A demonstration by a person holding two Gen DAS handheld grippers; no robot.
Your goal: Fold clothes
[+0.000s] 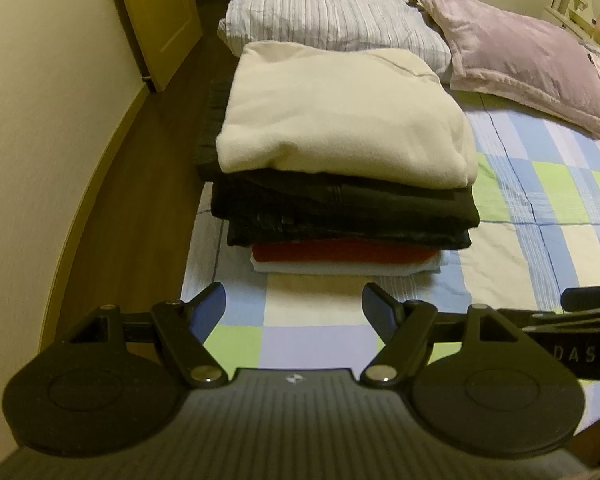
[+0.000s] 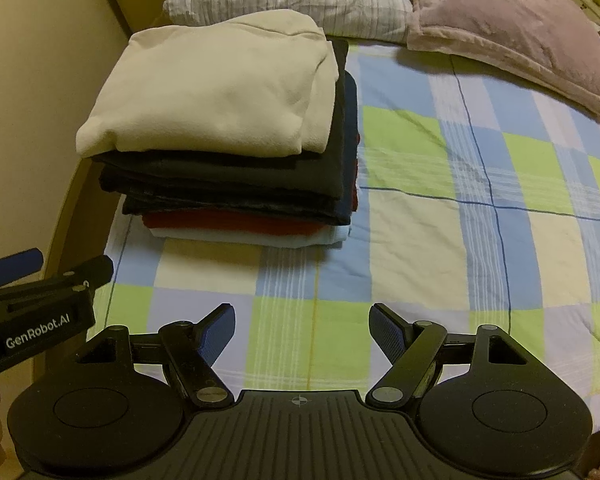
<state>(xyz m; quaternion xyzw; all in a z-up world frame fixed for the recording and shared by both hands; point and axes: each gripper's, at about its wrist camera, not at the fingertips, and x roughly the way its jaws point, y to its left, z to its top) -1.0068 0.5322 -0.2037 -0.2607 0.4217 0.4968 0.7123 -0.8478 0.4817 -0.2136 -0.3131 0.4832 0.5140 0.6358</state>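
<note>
A stack of folded clothes stands near the bed's left edge. On top lies a cream garment [image 1: 340,116] [image 2: 216,84]; under it are dark garments [image 1: 344,208] [image 2: 228,184], a red one [image 1: 340,252] [image 2: 228,222] and a pale one [image 1: 340,268] [image 2: 252,238] at the bottom. My left gripper [image 1: 294,304] hangs open just in front of the stack, nothing between its fingers. My right gripper [image 2: 302,326] is open too, over the bedspread to the right of the stack. The left gripper's body [image 2: 36,312] shows at the left of the right wrist view.
A checked bedspread [image 2: 460,208] in blue, green and cream covers the bed. A striped grey pillow [image 1: 332,12] and a mauve pillow [image 1: 528,52] lie behind the stack. A wall [image 1: 40,120], wooden floor [image 1: 140,168] and a door [image 1: 160,12] lie left of the bed.
</note>
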